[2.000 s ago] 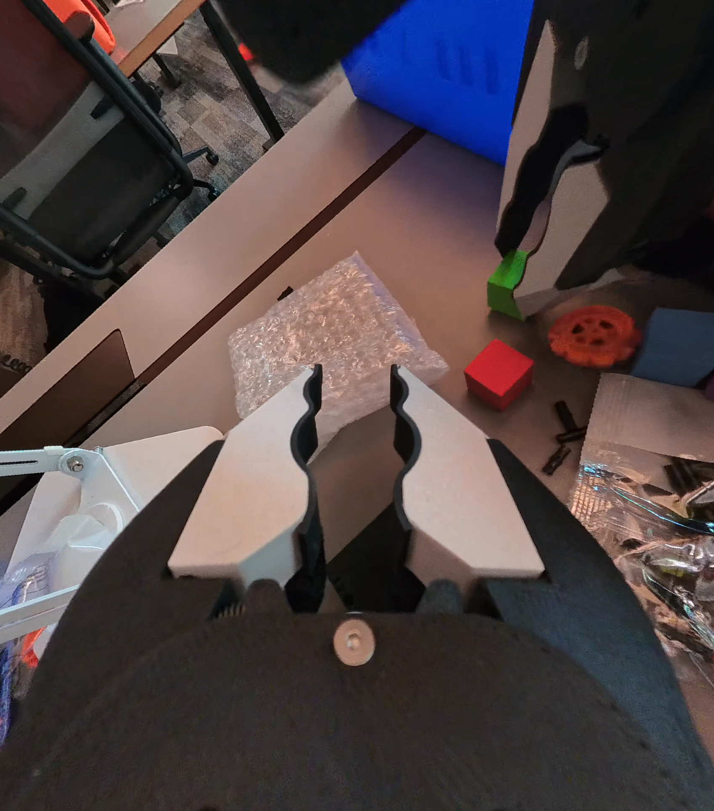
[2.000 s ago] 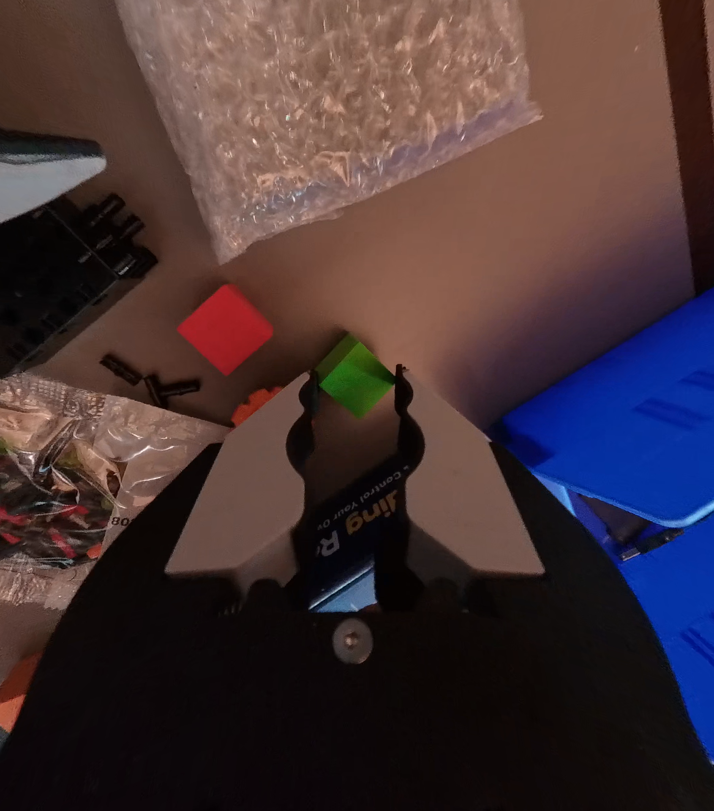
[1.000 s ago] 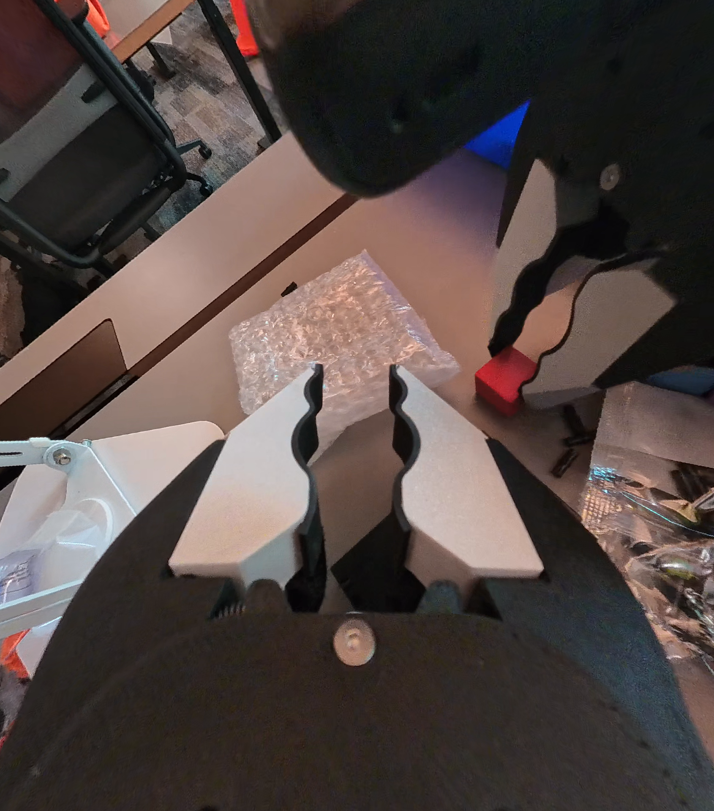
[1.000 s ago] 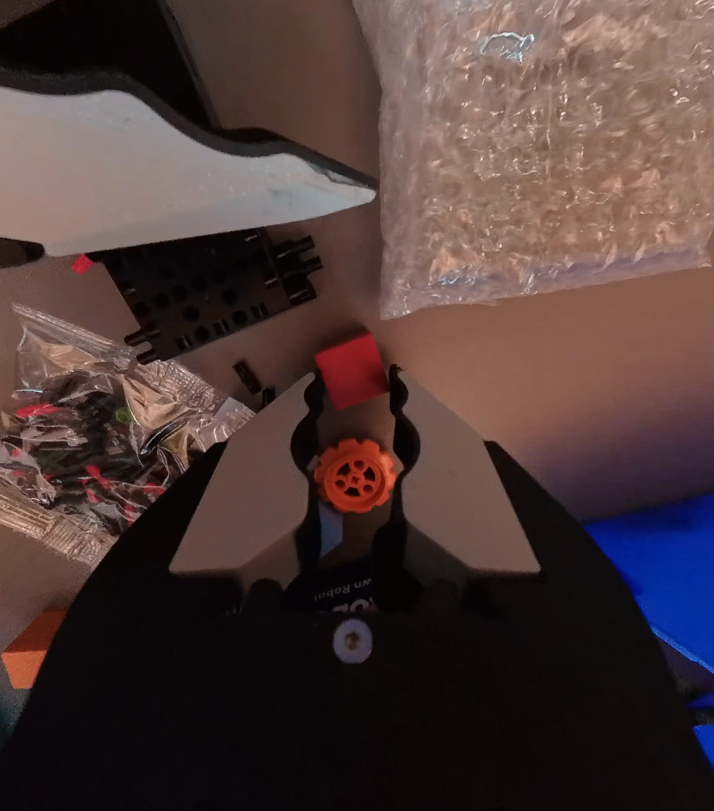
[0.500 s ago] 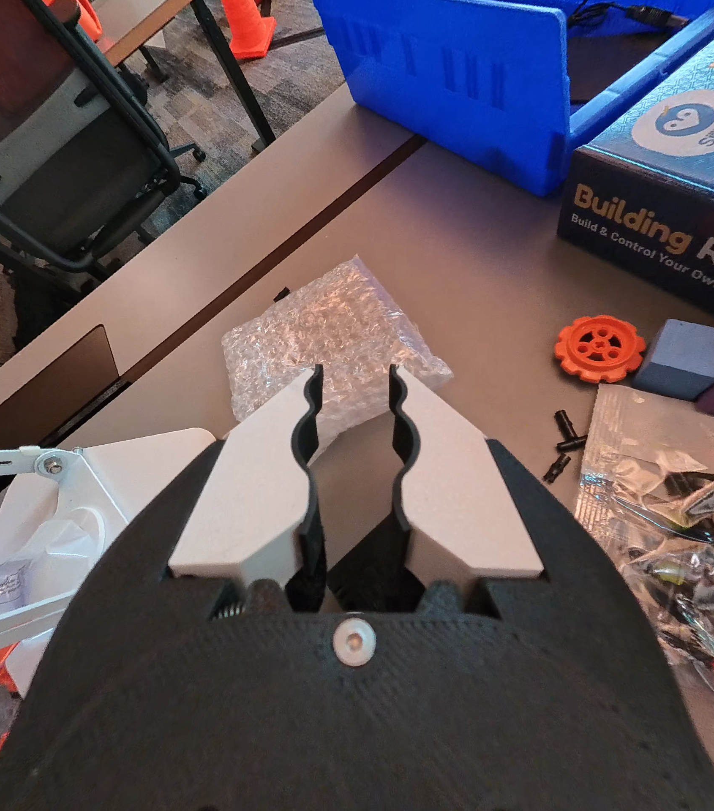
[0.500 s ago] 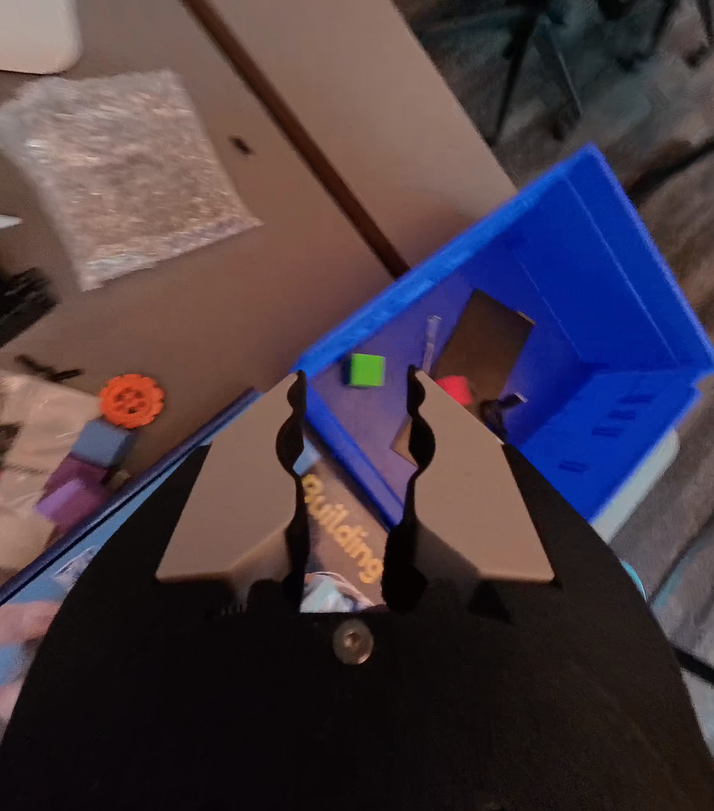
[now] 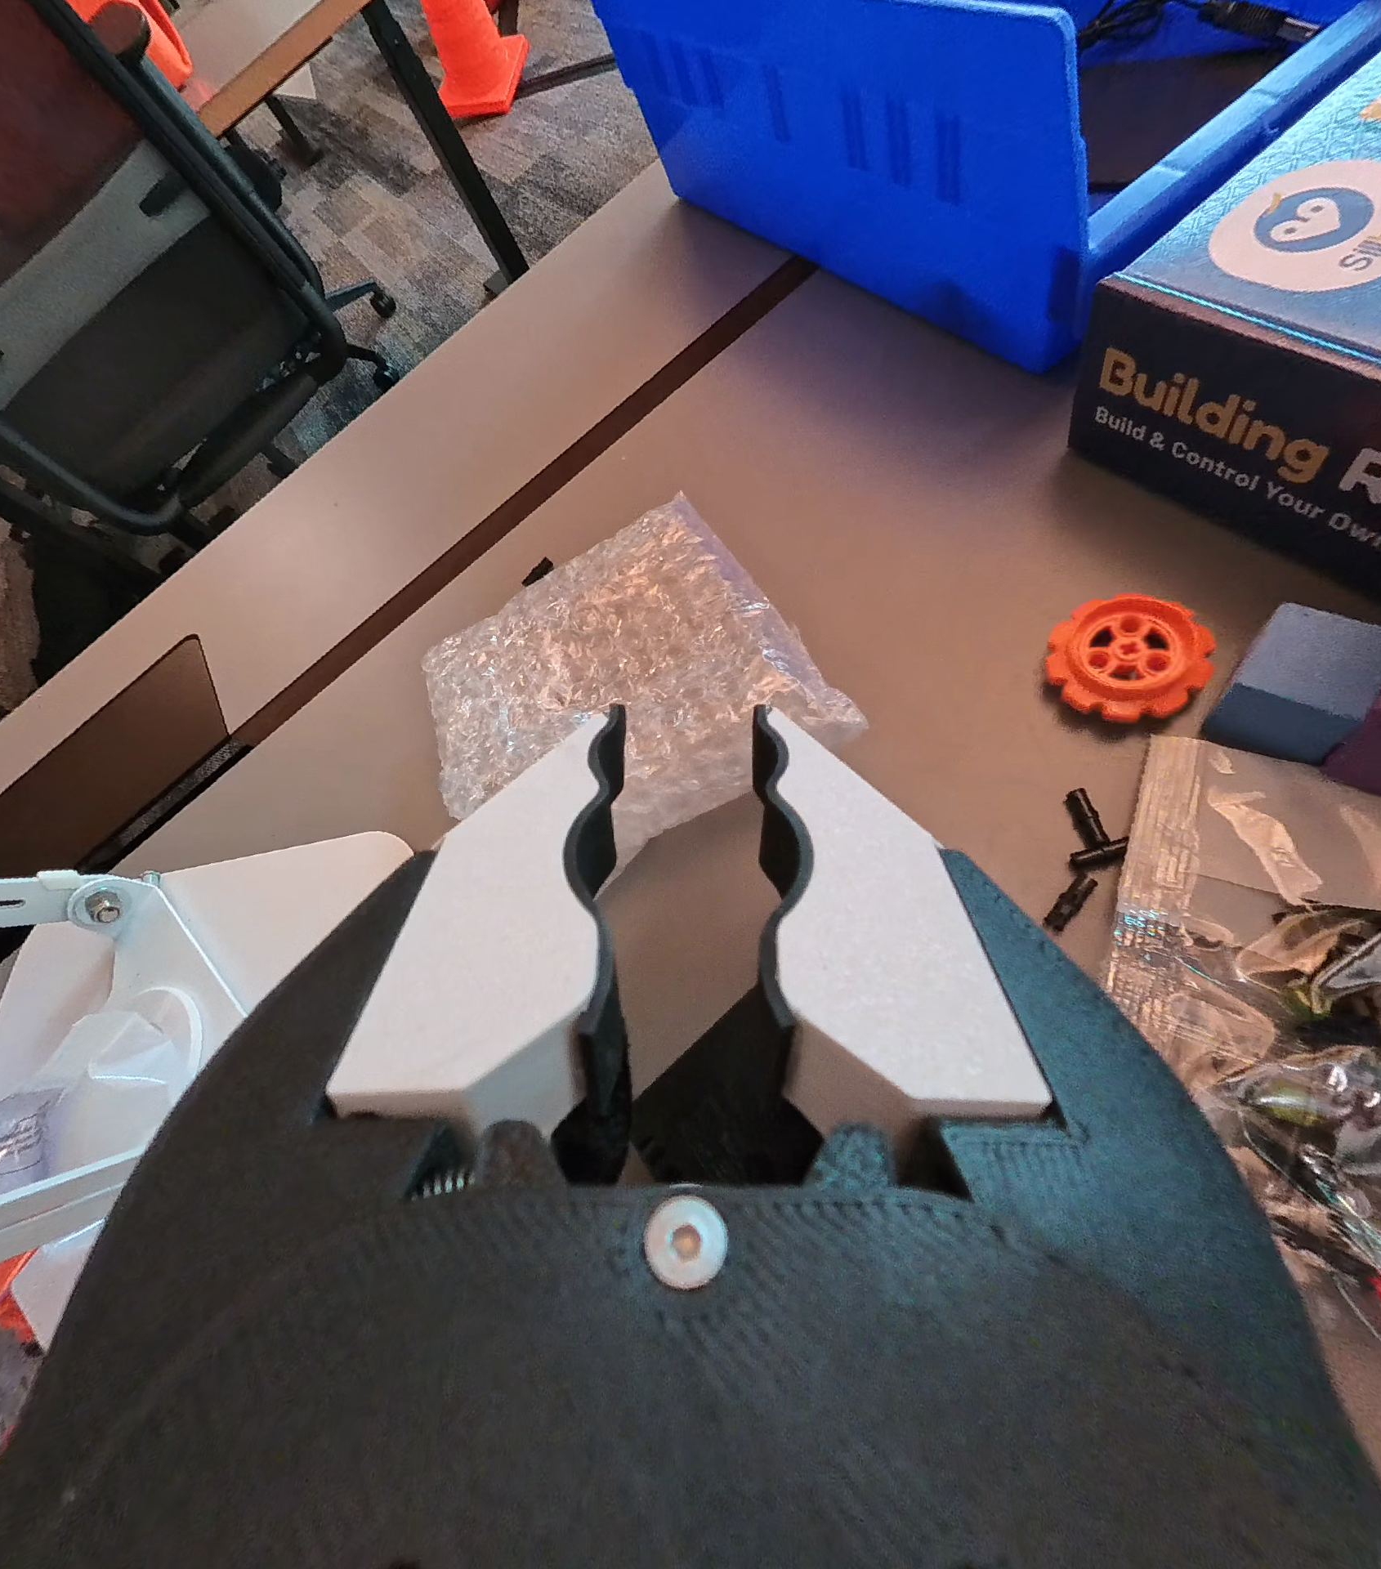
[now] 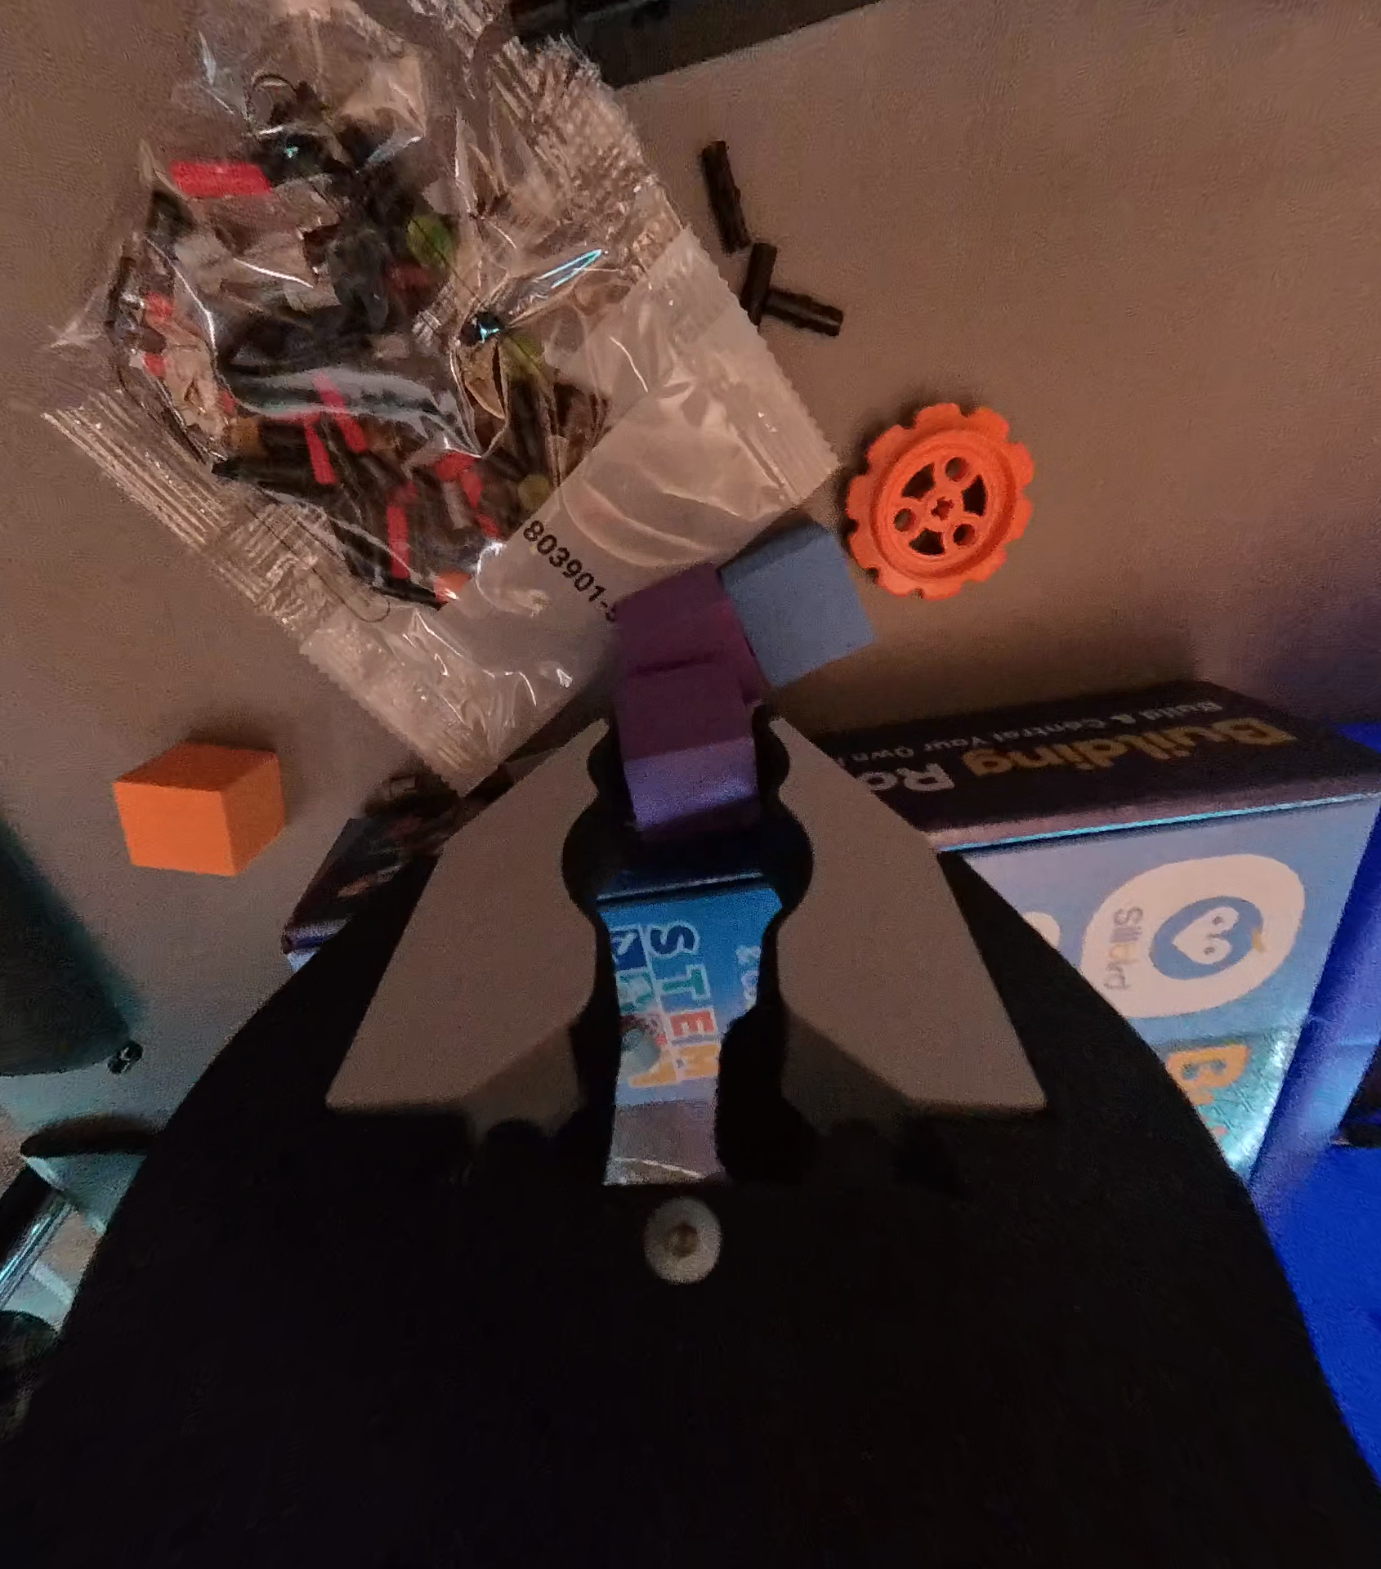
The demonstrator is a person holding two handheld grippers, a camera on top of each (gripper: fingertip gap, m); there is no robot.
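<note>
Right gripper [image 8: 683,730], jaws parted, poised around the purple block [image 8: 683,722] beside the blue-grey block [image 8: 797,611]; probably light, rigid, best gripped on flat sides. Left gripper [image 7: 689,722] released, empty, above bubble wrap [image 7: 628,654]

Purple block between my right fingers, bubble-wrap pouch ahead of my left.

My right gripper [image 8: 685,730] has its fingers spread either side of a purple block [image 8: 683,722]; I cannot tell if they touch it. A blue block [image 8: 797,613] lies against it, an orange gear wheel [image 8: 940,501] just beyond. My left gripper [image 7: 689,722] hangs spread and empty over the surface [image 7: 882,543], by a bubble-wrap pouch [image 7: 628,654].
</note>
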